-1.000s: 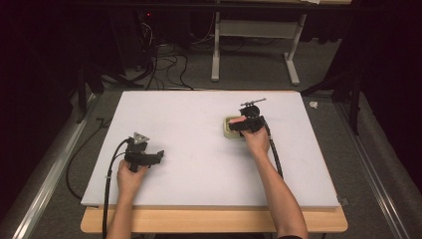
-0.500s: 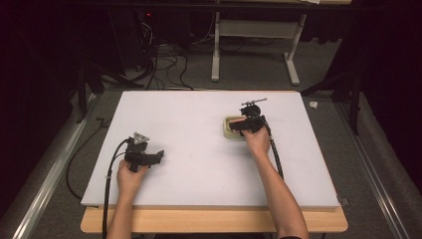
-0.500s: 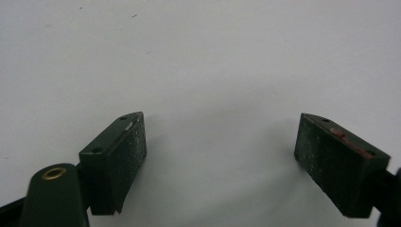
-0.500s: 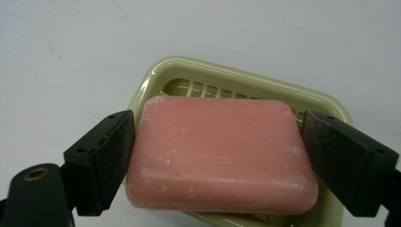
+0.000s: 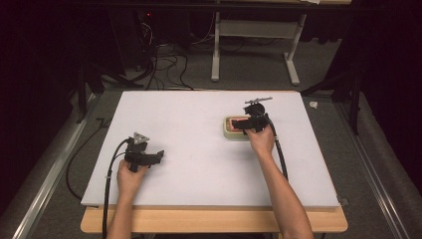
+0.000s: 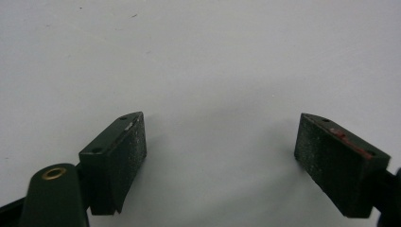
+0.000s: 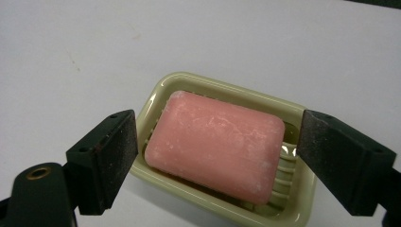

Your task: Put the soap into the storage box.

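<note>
A pink bar of soap (image 7: 215,144) lies in a pale green ribbed soap dish (image 7: 227,87) on the white table top. In the high view the dish (image 5: 230,130) sits right of centre, with the soap (image 5: 238,123) partly hidden by the right gripper (image 5: 245,125). In the right gripper view that gripper (image 7: 217,158) is open, its jaws standing on either side of the dish and apart from the soap. My left gripper (image 5: 158,157) rests at the table's left front; it (image 6: 220,149) is open over bare white surface with nothing between its pads.
The white board (image 5: 199,119) lies on a wooden table whose front edge (image 5: 214,221) shows below it. Cables trail from both grippers toward the person. Behind the table are a grey desk frame (image 5: 254,45) and floor cables (image 5: 164,64).
</note>
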